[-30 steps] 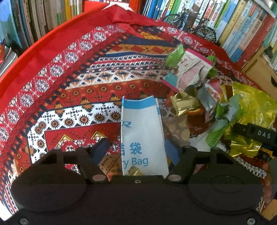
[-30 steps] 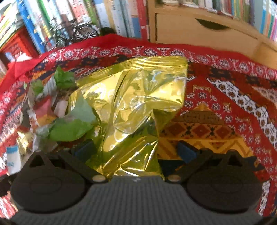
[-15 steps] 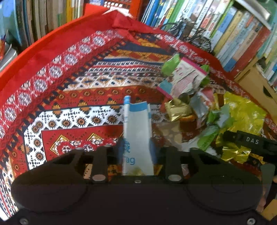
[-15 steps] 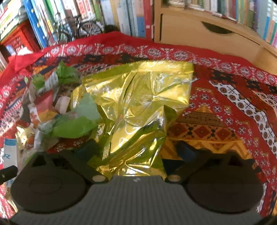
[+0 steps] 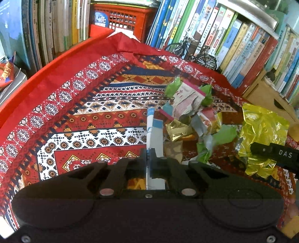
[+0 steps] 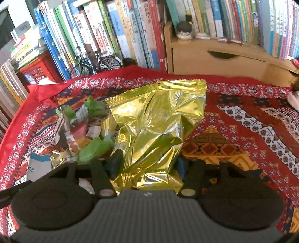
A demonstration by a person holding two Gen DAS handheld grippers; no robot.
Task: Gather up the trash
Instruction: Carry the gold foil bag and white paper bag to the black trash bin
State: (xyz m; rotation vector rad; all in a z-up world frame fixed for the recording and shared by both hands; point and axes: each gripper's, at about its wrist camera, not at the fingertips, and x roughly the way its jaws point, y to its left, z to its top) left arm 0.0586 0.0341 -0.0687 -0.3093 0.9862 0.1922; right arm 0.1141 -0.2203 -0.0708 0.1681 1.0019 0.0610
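Observation:
My left gripper (image 5: 149, 155) is shut on a white and blue paper bag (image 5: 154, 134), which is pinched into a narrow upright fold above the patterned cloth. My right gripper (image 6: 149, 163) has a crinkled gold foil bag (image 6: 158, 121) between its blue pads, and its jaws are closing, squeezing the bag's lower part. In the left wrist view the gold foil bag (image 5: 261, 127) is at the right, with a finger of the right gripper (image 5: 274, 154) against it. A pile of crumpled wrappers (image 5: 190, 115), green, pink and gold, lies between the two bags.
A red patterned cloth (image 5: 84, 112) covers the surface. Rows of books stand behind it, with a red crate (image 5: 121, 16) and a model bicycle (image 5: 194, 50). A wooden drawer box (image 6: 214, 59) stands at the back right.
The left jaws shut on the paper bag and folded it narrow. The right jaws narrowed around the gold bag and crumpled it. Both grippers rose and the views tilted up.

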